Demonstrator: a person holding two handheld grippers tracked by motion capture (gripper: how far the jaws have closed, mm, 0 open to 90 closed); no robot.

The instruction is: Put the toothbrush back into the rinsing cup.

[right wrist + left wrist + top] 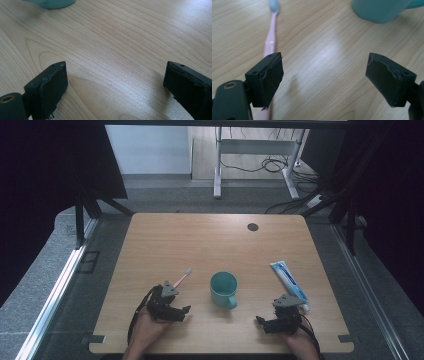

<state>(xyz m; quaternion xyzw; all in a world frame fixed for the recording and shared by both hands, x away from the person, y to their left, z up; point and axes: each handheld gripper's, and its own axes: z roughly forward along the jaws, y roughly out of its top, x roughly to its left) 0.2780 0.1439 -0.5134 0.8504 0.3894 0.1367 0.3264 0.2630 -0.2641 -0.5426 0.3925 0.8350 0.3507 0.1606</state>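
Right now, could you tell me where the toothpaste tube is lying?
In the high view, the toothpaste tube lies on the table's right side, right of the teal cup.

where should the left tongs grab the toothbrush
Grip the pink toothbrush across its thin handle, mid-length, coming straight down from above. It lies flat on the table, brush end pointing away, right beside the open left tongs, so jaws either side of the handle should close cleanly.

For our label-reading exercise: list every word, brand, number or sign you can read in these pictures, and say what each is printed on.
None can be read.
Toothpaste tube: blue and white print, too small and blurred to read.
Teal mug, pink toothbrush, wooden table: no text seen.
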